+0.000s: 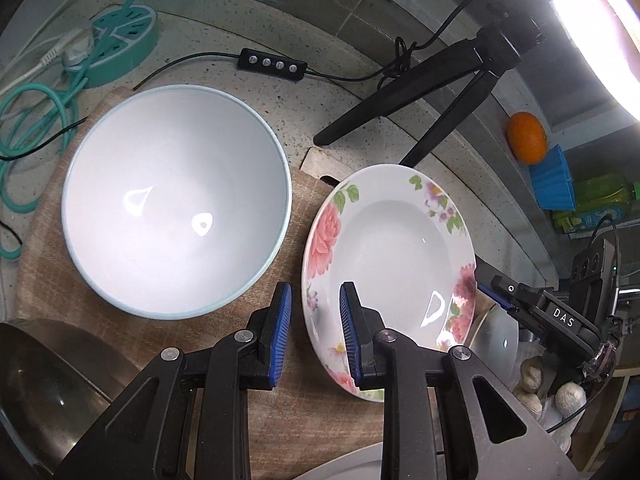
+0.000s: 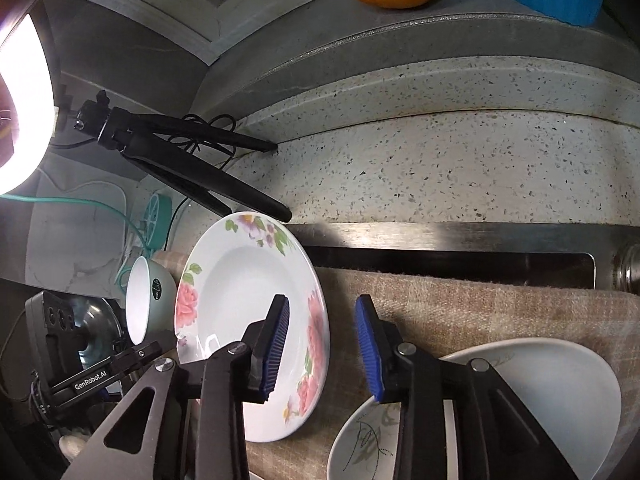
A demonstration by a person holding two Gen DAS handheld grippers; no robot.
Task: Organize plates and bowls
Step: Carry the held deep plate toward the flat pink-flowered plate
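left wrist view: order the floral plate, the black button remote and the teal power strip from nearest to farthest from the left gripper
From the left gripper:
1. Floral plate: its near rim sits between the fingers, slightly right.
2. Black button remote: past the pale blue bowl, on the speckled counter.
3. Teal power strip: far upper left, by the cables.

We see a plain white bowl (image 1: 176, 212) with a pale blue rim, a white plate (image 1: 390, 280) with pink roses and green leaves, a beige woven cloth (image 2: 480, 312), an orange fruit (image 1: 527, 137), a teal power hub (image 1: 124, 46) and blue gripper pads (image 1: 280, 332).
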